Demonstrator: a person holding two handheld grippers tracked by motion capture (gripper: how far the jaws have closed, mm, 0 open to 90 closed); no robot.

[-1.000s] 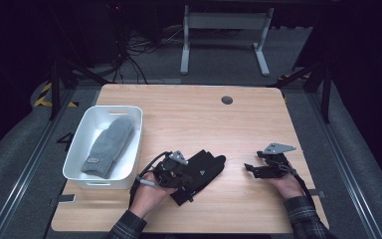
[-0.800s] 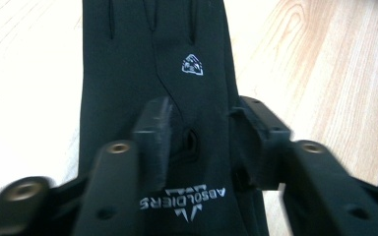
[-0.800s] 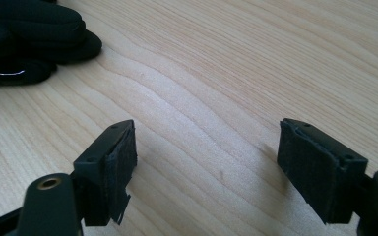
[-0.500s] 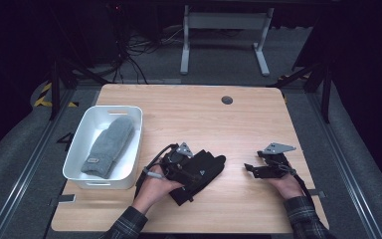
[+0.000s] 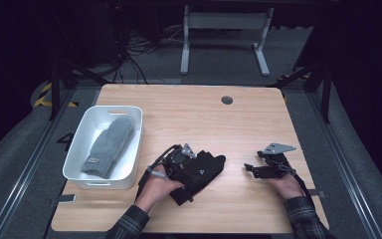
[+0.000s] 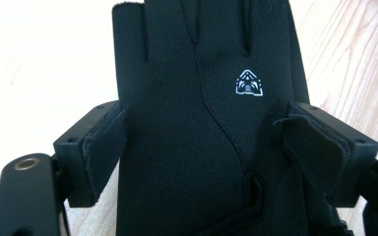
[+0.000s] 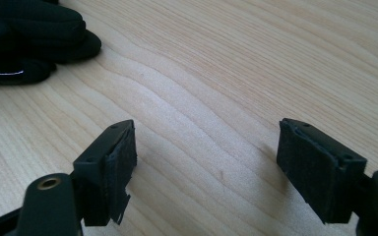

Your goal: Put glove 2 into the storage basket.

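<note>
The black glove [image 5: 199, 172] lies flat on the table [image 5: 194, 119] near its front edge, just right of the white bin [image 5: 79, 172] that already holds a grey mitten [image 5: 107, 147]. The left gripper [image 6: 226, 157] sits over the glove's cuff end; its fingers [image 6: 96, 157] have just been opening and now stand wide on either side of the palm, the fabric between them but the pads not pressing, though the right-hand pad seems to brush a raised fold. The step in hand looks like a release or a re-grip of the glove, probably on its way to the bin. To do it well, the left gripper should settle on a bunched part of the cuff rather than the flat palm, close until both layers are caught, then lift straight before carrying it toward the bin. The right gripper [image 7: 206, 167] rests on bare wood well apart from the glove, fingers wide and empty, free to pin a fingertip if needed.
</note>
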